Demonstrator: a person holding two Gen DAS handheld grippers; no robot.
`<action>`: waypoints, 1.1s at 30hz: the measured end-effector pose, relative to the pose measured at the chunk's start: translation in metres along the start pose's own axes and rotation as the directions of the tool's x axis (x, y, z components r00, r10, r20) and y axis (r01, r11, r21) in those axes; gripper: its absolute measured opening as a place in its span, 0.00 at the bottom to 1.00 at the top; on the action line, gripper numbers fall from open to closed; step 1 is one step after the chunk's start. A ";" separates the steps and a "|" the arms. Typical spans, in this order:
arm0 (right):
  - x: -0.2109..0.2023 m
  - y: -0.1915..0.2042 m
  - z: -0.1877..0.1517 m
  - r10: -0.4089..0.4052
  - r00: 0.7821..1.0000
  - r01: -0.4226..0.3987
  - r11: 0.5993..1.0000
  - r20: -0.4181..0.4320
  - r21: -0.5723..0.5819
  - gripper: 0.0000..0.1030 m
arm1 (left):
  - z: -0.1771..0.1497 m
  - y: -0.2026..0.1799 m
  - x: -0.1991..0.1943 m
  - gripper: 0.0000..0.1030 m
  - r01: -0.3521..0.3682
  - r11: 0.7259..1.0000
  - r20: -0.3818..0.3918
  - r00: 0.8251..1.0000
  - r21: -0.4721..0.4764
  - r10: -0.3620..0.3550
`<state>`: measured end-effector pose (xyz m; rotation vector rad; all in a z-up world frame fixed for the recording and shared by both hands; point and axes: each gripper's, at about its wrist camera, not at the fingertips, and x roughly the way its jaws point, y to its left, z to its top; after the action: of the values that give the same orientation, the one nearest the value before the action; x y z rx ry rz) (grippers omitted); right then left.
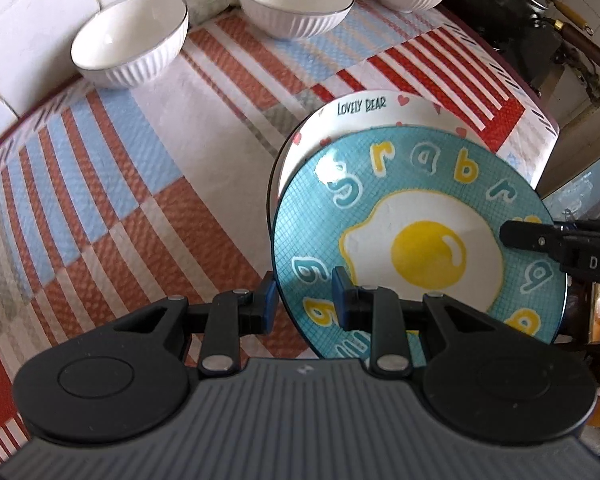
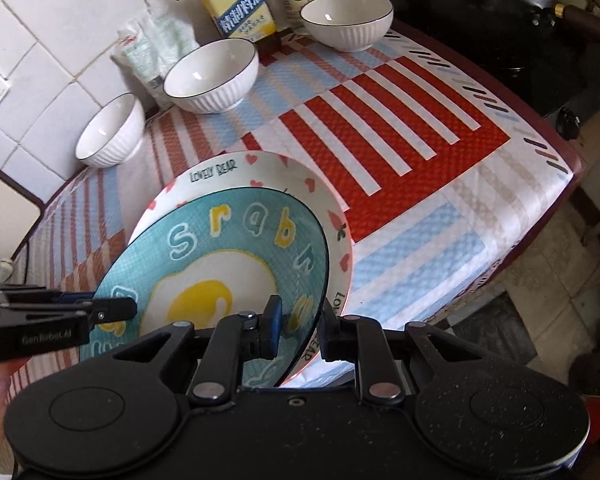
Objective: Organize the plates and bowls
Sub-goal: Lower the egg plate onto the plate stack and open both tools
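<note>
The landmark here is the round teal ceramic plate printed with a fried egg and coloured letters (image 1: pixel 416 236), which both claws carry over the desk with its striped red, blue and white woven cloth (image 1: pixel 148 168). Working left to right: the left claw (image 1: pixel 305 300) is clamped on the egg plate's left rim, one blue pad under the edge and one on the printed face. Directly beneath the egg plate, showing past its far edge, sits the white ceramic plate with pink hearts and the words "Lovely Bear" (image 1: pixel 364 114); whether the two touch cannot be told. The right claw (image 2: pixel 300 330) pinches the egg plate's right rim, and from its own camera the plate looks tilted. Three white ribbed ceramic bowls with dark rims (image 1: pixel 130 42) stand well beyond the egg plate, by the tiled wall. The step appears to be stacking the egg plate onto the heart plate. To do it well, level the plate first, centre it over the heart plate, lower both hands together, and release only once it rests fully.
</note>
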<state>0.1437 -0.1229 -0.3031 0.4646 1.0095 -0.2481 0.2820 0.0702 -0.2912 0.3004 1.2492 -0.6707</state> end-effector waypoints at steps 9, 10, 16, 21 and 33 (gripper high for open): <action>0.007 0.012 0.009 -0.114 0.993 0.113 0.990 -0.011 -0.089 0.30 | 0.000 -0.002 0.006 0.25 0.013 1.000 -0.028 1.000 -0.003 -0.014; 0.009 0.015 0.010 -0.137 0.991 0.135 0.984 -0.009 -0.114 0.32 | 0.001 -0.002 0.006 0.25 0.010 1.000 -0.030 0.999 -0.005 -0.010; 0.025 0.035 0.011 -0.247 0.968 0.246 0.928 0.031 -0.281 0.37 | 0.003 0.003 0.007 0.22 -0.003 0.998 -0.023 1.000 -0.056 0.002; 0.030 0.041 0.007 -0.278 0.958 0.285 0.902 0.071 -0.324 0.41 | 0.004 -0.001 0.007 0.22 -0.030 0.998 -0.010 1.000 -0.061 0.030; -0.021 0.038 0.001 -0.112 0.978 0.153 0.958 0.173 -0.243 0.42 | -0.009 -0.010 -0.036 0.25 -0.066 0.998 0.067 0.996 0.020 0.065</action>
<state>0.1490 -0.0903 -0.2751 0.1394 0.9028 -0.2665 0.2632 0.0779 -0.2586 0.3333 1.1646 -0.6338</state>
